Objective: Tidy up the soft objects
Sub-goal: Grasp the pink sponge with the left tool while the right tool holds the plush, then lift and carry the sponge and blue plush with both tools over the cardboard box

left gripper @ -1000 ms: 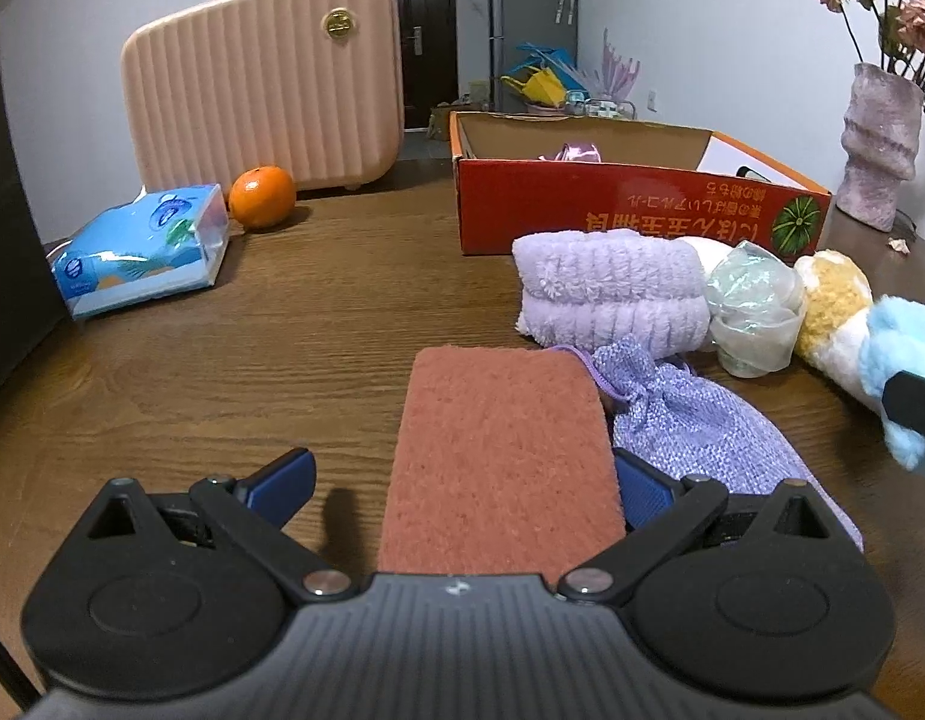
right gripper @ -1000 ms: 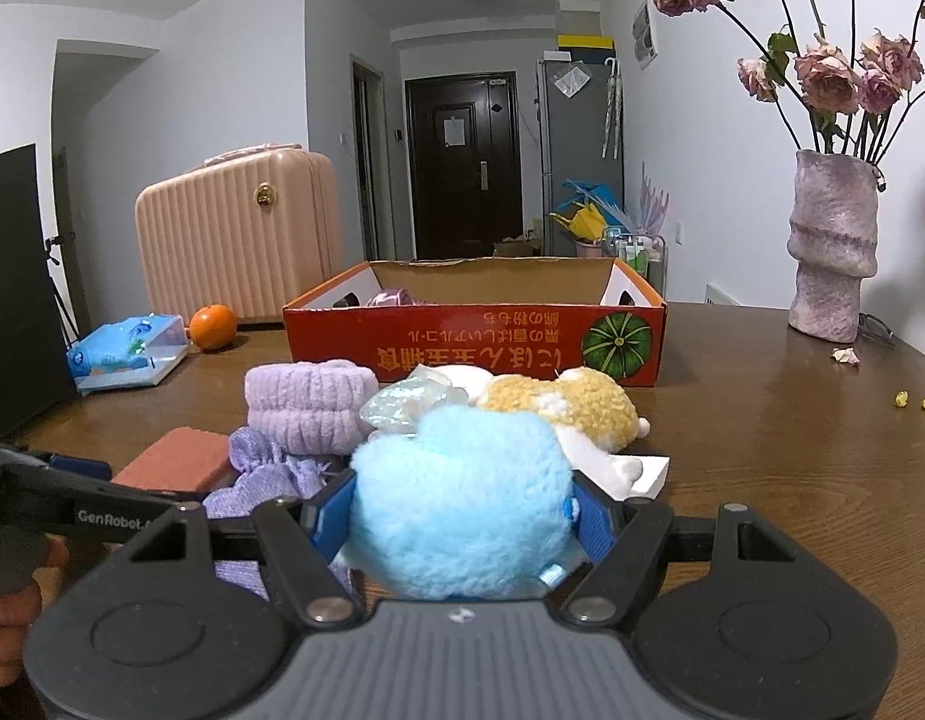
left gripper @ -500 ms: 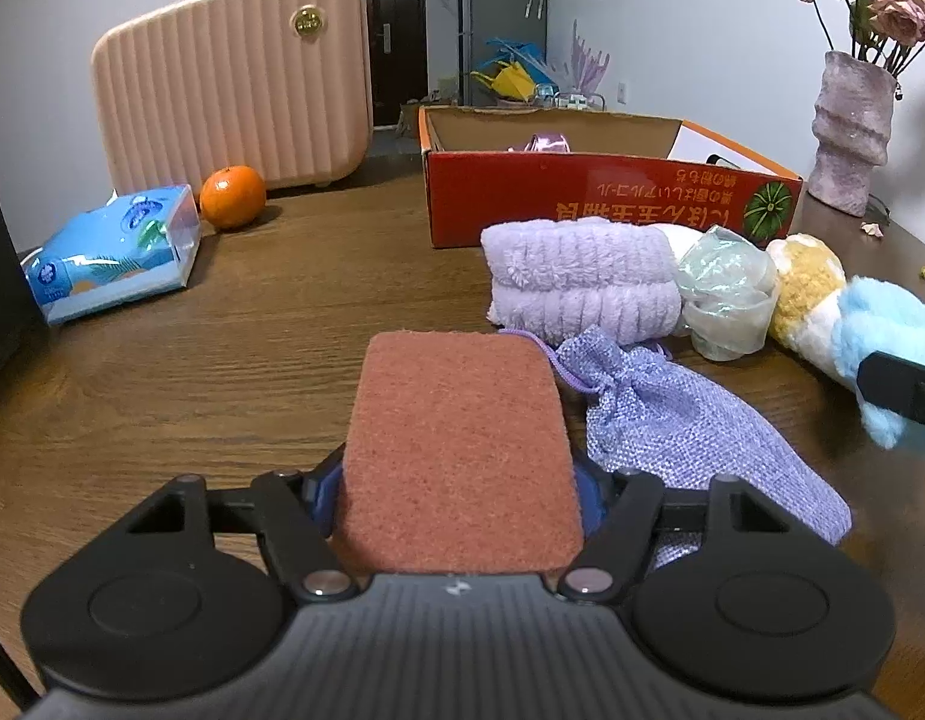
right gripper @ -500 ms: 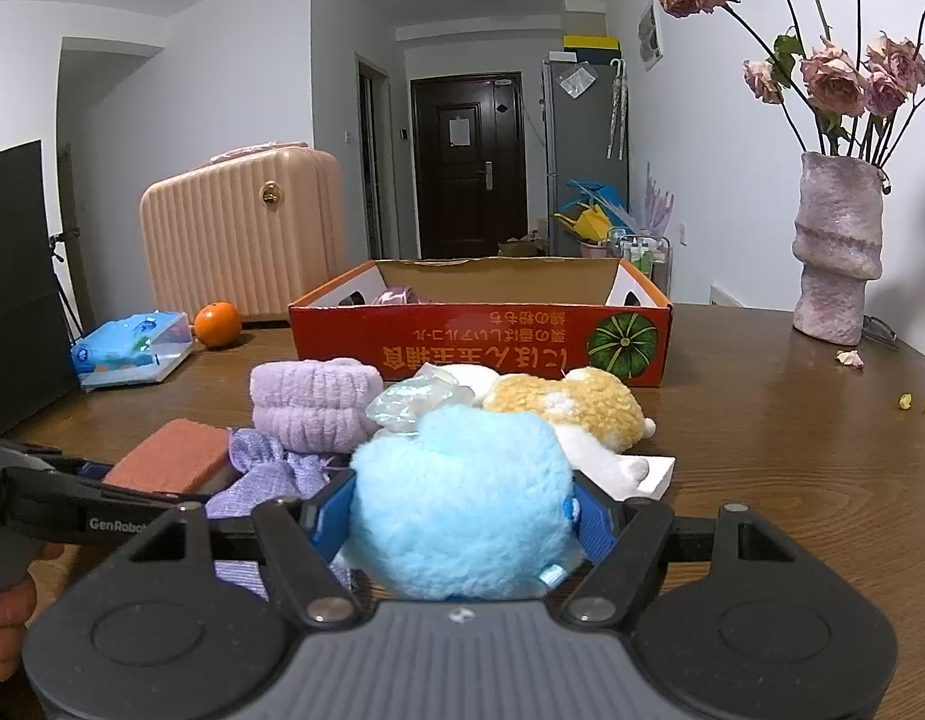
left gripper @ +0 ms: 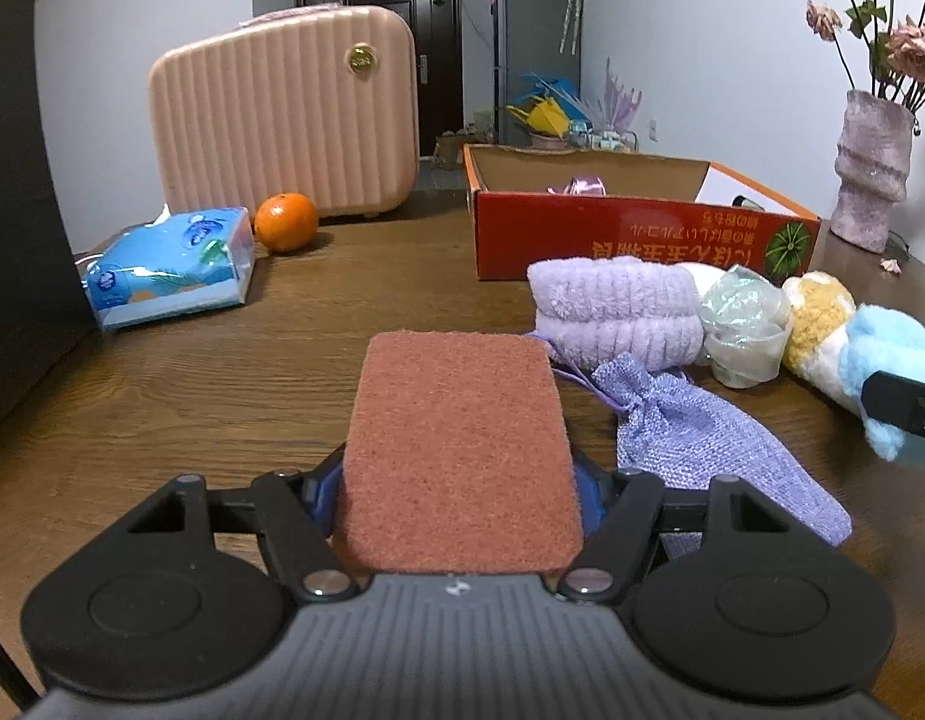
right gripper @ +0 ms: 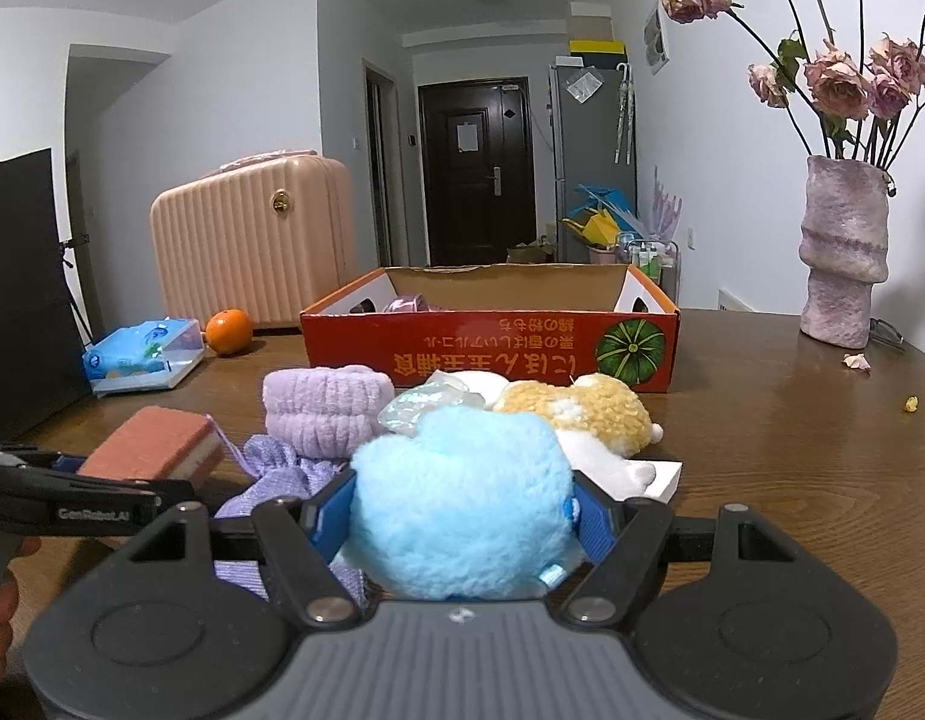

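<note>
1. Left hand-held gripper [left gripper: 459, 483] clenched on sponge [left gripper: 459, 450], just above counter [left gripper: 222, 372].
2. Right hand-held gripper [right gripper: 462, 516] grasping blue plush [right gripper: 459, 510].
3. Lift both clear, then carry over box [right gripper: 492, 348] rim.

Sponge [left gripper: 462, 450] rust-brown – plush [right gripper: 459, 504] sky-blue – towel [left gripper: 615, 312] lilac, ribbed – box [right gripper: 492, 348] red.

A home, prob. a living/dining rm: wooden table [right gripper: 792, 480] w/ vase of dried roses [right gripper: 843, 252] at right, pink suitcase [right gripper: 252, 240] left of centre, fridge [right gripper: 591, 156] & dark entry door [right gripper: 474, 168] at top centre.
</note>
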`<action>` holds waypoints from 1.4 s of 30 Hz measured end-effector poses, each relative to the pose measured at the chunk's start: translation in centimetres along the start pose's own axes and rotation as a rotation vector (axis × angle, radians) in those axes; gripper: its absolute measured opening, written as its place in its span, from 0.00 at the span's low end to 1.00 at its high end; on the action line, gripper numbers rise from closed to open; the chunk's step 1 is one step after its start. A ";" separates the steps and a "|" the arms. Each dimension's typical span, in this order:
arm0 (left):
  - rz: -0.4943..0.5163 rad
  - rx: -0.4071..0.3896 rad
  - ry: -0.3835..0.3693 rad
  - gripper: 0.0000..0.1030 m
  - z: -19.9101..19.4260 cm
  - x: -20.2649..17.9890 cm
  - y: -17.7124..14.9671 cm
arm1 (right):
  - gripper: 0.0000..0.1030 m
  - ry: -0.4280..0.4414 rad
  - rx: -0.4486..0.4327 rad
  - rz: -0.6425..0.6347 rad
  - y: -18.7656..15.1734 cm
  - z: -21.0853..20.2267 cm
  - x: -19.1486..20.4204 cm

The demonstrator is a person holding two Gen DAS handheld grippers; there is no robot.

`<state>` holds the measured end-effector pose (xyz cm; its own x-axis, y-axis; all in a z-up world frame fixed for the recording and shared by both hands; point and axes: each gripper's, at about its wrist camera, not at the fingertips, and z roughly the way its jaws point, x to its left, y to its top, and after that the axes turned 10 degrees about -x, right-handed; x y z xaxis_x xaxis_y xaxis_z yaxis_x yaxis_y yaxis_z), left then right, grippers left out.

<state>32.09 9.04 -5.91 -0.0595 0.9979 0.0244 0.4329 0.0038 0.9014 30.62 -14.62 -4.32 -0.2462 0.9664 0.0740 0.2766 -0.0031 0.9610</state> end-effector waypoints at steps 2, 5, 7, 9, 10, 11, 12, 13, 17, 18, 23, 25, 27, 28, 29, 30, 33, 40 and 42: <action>-0.004 -0.012 0.005 0.68 -0.5 0.1 0.0 | 0.70 0.002 -0.001 -0.001 0.0 0.0 0.0; -0.015 -0.024 0.012 0.68 -1.0 0.3 0.0 | 0.70 0.003 -0.002 -0.001 0.0 -0.1 0.0; -0.026 -0.032 0.013 0.68 -1.4 0.5 -0.1 | 0.70 0.003 -0.002 -0.001 0.0 -0.1 0.0; -0.033 -0.042 0.016 0.68 -1.8 0.7 -0.1 | 0.70 0.002 -0.002 -0.001 0.0 -0.1 0.0; -0.038 -0.047 0.016 0.68 -2.0 0.7 -0.1 | 0.70 0.002 -0.003 -0.002 0.0 -0.1 0.0; -0.041 -0.051 0.015 0.68 -2.2 0.8 -0.1 | 0.70 0.003 -0.003 -0.002 0.0 -0.1 0.0; -0.043 -0.054 0.016 0.68 -2.4 0.8 -0.2 | 0.70 0.003 -0.003 -0.002 0.0 -0.2 0.0; -0.044 -0.058 0.016 0.68 -2.6 0.8 -0.2 | 0.70 0.003 -0.004 -0.002 0.0 -0.2 0.0; -0.050 -0.066 0.020 0.68 -3.1 0.7 -0.4 | 0.70 0.004 -0.012 -0.001 0.1 -0.3 0.1; -0.052 -0.069 0.021 0.68 -3.3 0.7 -0.4 | 0.70 0.005 -0.014 0.000 0.1 -0.4 0.1; -0.065 -0.089 0.026 0.68 -3.8 0.6 -0.3 | 0.70 0.010 -0.033 0.002 0.3 -0.8 0.0; -0.079 -0.097 0.016 0.68 -4.1 0.5 -0.1 | 0.70 0.008 -0.047 0.002 0.4 -1.0 0.0; -0.084 -0.106 0.010 0.68 -4.4 0.2 0.2 | 0.70 0.005 -0.057 0.004 0.5 -1.1 -0.1; -0.083 -0.113 0.005 0.68 -4.5 0.0 0.3 | 0.70 0.003 -0.062 0.005 0.6 -1.1 -0.1; -0.084 -0.119 -0.001 0.68 -4.6 -0.3 0.5 | 0.70 0.000 -0.067 0.006 0.7 -1.2 -0.2; -0.082 -0.124 -0.005 0.68 -4.7 -0.5 0.6 | 0.70 -0.003 -0.072 0.007 0.8 -1.2 -0.2; -0.080 -0.135 -0.019 0.68 -4.8 -1.3 1.1 | 0.70 -0.008 -0.087 0.006 1.1 -1.3 -0.4; -0.092 -0.154 -0.037 0.68 -4.5 -2.6 2.2 | 0.70 -0.021 -0.119 0.002 1.8 -0.9 -0.9; -0.094 -0.158 -0.038 0.68 -4.3 -3.0 2.6 | 0.70 -0.026 -0.125 0.006 2.1 -0.7 -1.2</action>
<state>29.53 5.77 -1.81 -0.0575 0.9954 -0.0767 0.2806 0.0899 0.9556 30.82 -16.00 -2.25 -0.2205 0.9725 0.0750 0.1601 -0.0397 0.9863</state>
